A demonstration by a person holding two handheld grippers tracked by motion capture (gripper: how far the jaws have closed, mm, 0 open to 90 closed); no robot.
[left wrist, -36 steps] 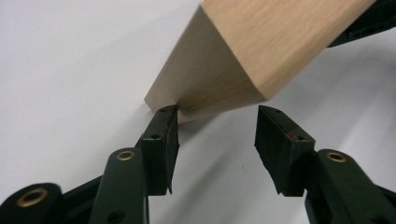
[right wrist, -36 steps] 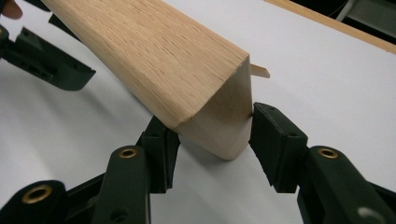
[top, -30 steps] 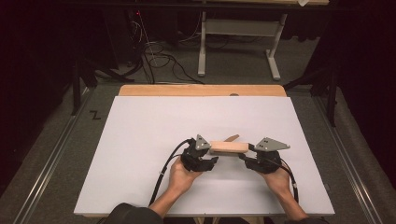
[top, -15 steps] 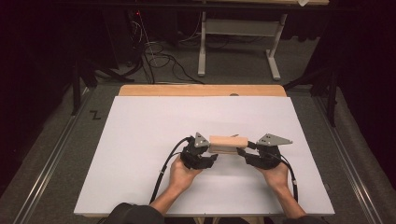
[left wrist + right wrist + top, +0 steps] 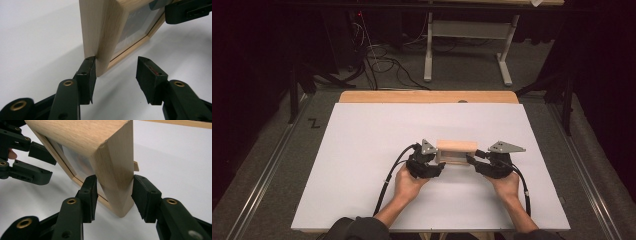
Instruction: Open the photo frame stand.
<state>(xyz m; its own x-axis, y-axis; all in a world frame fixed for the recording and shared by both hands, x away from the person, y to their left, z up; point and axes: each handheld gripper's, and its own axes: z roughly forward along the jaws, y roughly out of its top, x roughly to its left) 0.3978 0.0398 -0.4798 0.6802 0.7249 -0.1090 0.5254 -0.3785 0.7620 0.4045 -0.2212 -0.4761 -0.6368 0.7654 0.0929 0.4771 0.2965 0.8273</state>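
A light wooden picture frame (image 5: 456, 146) stands upright on the white table (image 5: 362, 150) between my two grippers. My right gripper (image 5: 472, 161) holds its right end. In the right gripper view both pads press on the frame (image 5: 110, 157), one on each face, with my right gripper (image 5: 113, 195) low on the corner; its jaws have just been closing. My left gripper (image 5: 439, 162) straddles the other end. In the left gripper view one pad (image 5: 87, 75) touches the frame (image 5: 105, 30), the other stands clear, so my left gripper (image 5: 116, 72) is open.
A bare wooden strip (image 5: 427, 96) runs along the table's far edge. Beyond it are cables (image 5: 382, 60) on the floor and a metal stand (image 5: 467, 45). White surface lies open to the left and right of the hands.
The right gripper's jaws have closed onto the frame's end. The frame now sits squarer and slightly farther from me. Both hands have hardly moved.
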